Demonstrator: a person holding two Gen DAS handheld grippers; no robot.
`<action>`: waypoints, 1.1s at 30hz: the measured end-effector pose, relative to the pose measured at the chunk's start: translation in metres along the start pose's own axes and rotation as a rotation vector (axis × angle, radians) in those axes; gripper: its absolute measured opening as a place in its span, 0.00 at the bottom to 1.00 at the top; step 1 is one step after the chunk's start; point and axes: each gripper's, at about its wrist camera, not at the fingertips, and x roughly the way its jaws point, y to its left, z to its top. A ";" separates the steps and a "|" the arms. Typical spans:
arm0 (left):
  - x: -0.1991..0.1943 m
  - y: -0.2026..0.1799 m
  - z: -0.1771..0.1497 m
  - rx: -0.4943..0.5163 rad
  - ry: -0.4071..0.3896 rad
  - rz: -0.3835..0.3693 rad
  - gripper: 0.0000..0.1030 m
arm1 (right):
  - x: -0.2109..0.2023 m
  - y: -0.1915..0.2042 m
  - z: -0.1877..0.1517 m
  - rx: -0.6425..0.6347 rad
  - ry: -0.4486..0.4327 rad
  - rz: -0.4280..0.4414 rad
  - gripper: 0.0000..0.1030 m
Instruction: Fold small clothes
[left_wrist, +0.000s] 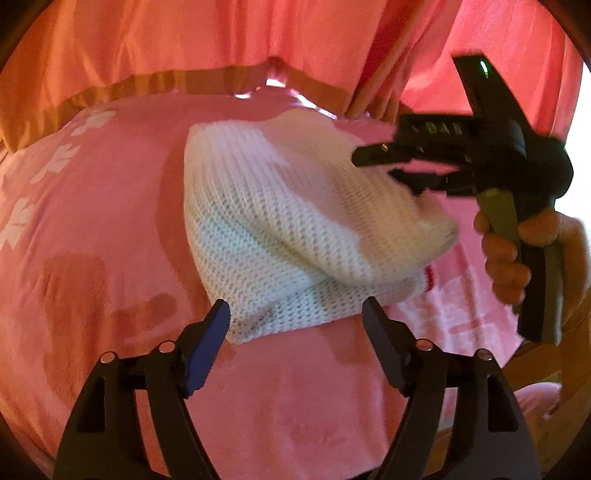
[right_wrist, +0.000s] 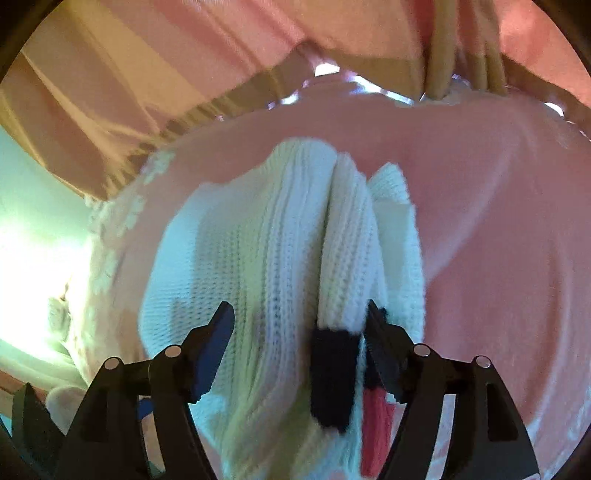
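Your white knitted garment (left_wrist: 295, 229) lies on the pink bedcover (left_wrist: 110, 240), and it looks partly folded — one layer is already turned over another, with the upper layer reaching toward your right side. The fold does not seem finished: the edges are not lined up, and in the right wrist view a sleeve-like roll with a dark cuff (right_wrist: 332, 376) and a red piece (right_wrist: 375, 417) stand loose near the camera.

Your left gripper (left_wrist: 295, 332) has its fingers spread wide and holds nothing. The near corner of the garment lies between the two fingertips, just ahead of them; I cannot tell whether they touch it.

Your right gripper (right_wrist: 301, 332) is also open in its own view. The garment fills the gap between the fingers, and the roll with the dark cuff lies just beside the right finger, perhaps against it — but the fingers are not pressed on it. From the left view, this gripper (left_wrist: 391, 166) hovers over the far right edge of the garment, with a small gap between its fingers.

I judge that smoothing and at least one more fold are left.
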 end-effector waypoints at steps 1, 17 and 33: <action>0.008 -0.001 0.000 0.016 0.000 0.024 0.74 | 0.011 0.000 0.000 -0.001 0.027 -0.021 0.61; 0.035 0.019 0.002 0.047 0.078 0.073 0.16 | -0.024 -0.040 -0.027 0.043 -0.017 -0.048 0.38; 0.016 0.009 -0.006 0.048 0.075 0.079 0.26 | -0.034 -0.019 -0.070 -0.107 -0.010 -0.201 0.16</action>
